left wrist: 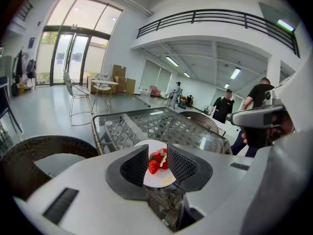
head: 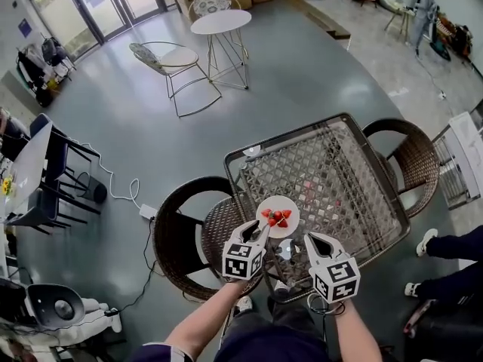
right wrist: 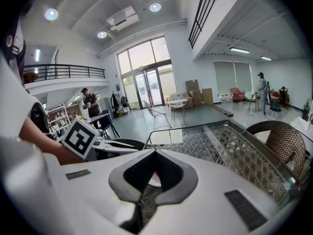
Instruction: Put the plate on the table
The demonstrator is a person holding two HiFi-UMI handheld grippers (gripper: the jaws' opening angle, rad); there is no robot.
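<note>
strawberries (head: pixel 277 217) on plate (head: pixel 288 204), plate on table (head: pixel 339 176) near chair (head: pixel 185 236)

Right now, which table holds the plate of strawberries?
The square glass-topped wicker table nearest the person; the plate sits at its near edge. The round white table stands far behind.

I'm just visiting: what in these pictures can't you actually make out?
- Plate, right gripper view: the right gripper has its jaws shut, hiding all but a sliver.
- Strawberries, head view: too small to count; in the left gripper view the jaws may cover some.
- Plate's near rim, head view: the left gripper overlaps it.
</note>
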